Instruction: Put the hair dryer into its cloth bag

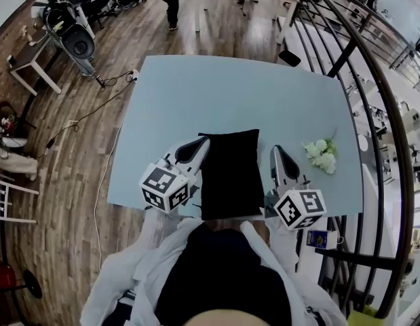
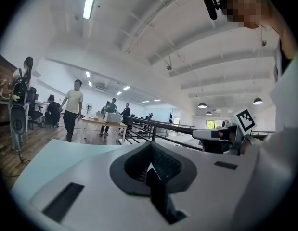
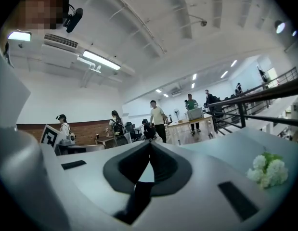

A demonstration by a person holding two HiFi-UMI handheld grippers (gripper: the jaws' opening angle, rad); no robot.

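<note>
1. A pale blue worktop [image 1: 196, 94] fills the middle of the head view. It stands on a wooden plank floor [image 1: 81, 175].
2. The black cloth bag [image 1: 228, 175] is at the worktop's near edge, between the two grippers. Whether anything is inside it cannot be told.
3. The left gripper [image 1: 201, 141] is closed. Its tip is at the bag's far left corner, and a strip of black cloth runs between its jaws.
4. The right gripper [image 1: 277, 150] is also closed, along the bag's right side, with dark cloth pinched in the same way.
5. A small bunch of white flowers [image 1: 321, 156] lies on the worktop to the right of the right gripper, apart from the bag.
6. A flat black object [image 1: 289, 58] sits at the worktop's far right corner.
7. A thin cable [image 1: 81, 117] trails over the floor on the left.
8. A black metal railing [image 1: 372, 80] curves along the right side.
9. Farther back, people stand around a wooden table [image 2: 103, 123].
10. A long strip light [image 2: 88, 1] hangs from the white ceiling.
</note>
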